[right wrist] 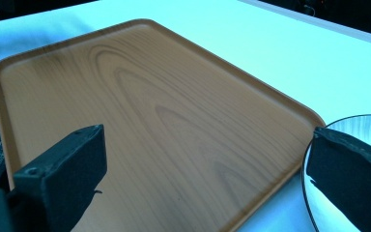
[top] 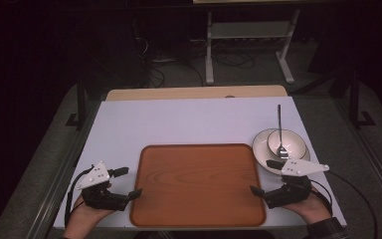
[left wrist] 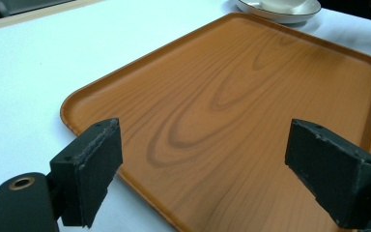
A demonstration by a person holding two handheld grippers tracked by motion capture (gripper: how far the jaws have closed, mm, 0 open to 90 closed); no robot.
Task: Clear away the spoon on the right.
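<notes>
Wood-grain tray (top: 198,184), orange-brown, lies flat at the lower centre of the frame on the white desk (top: 179,122). Left gripper (top: 124,181) sits at the tray's lower-left edge, jaws spread wide, nothing between them. Right gripper (top: 266,177) sits at the tray's lower-right edge, jaws likewise wide and empty. White bowl (top: 288,144) on a plate (top: 260,152), spoon (top: 280,134) resting in it, stands just right of the tray.
</notes>
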